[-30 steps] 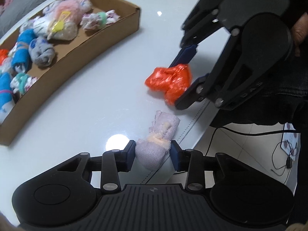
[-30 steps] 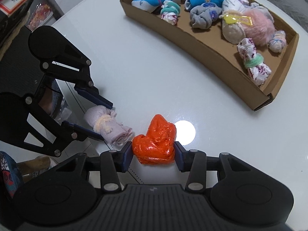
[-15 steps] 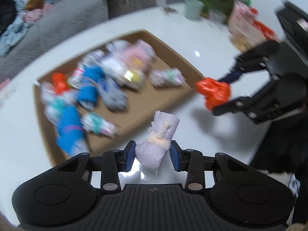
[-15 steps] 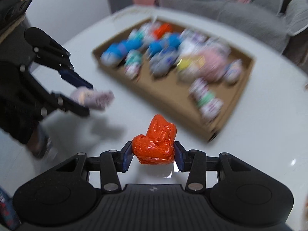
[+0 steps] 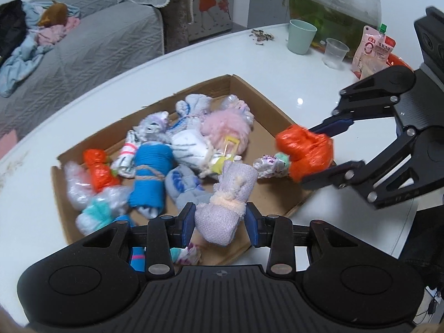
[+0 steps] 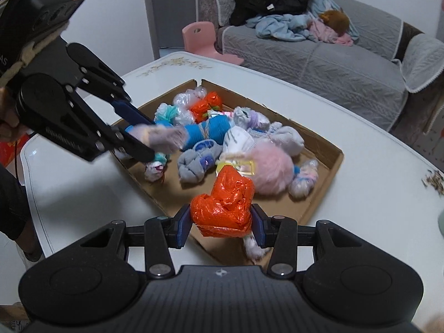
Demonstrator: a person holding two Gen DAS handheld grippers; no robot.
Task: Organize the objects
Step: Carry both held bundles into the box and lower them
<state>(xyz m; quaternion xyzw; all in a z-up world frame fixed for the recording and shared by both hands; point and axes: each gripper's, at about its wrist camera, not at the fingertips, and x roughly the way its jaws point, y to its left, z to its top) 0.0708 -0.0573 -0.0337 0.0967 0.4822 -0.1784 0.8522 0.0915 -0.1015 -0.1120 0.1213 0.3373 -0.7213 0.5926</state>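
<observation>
White table (image 5: 194, 63), cardboard tray (image 5: 266, 100) – pouch (image 5: 373, 48) print unreadable

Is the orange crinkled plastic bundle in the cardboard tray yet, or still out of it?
Out. The orange crinkled plastic bundle is clamped in the right claw, held above the cardboard tray, not resting among the bundles inside.

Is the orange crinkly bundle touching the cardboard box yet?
Apart. The left wrist view shows the orange bundle clamped in the right hand-held gripper, hanging above the cardboard box.
</observation>
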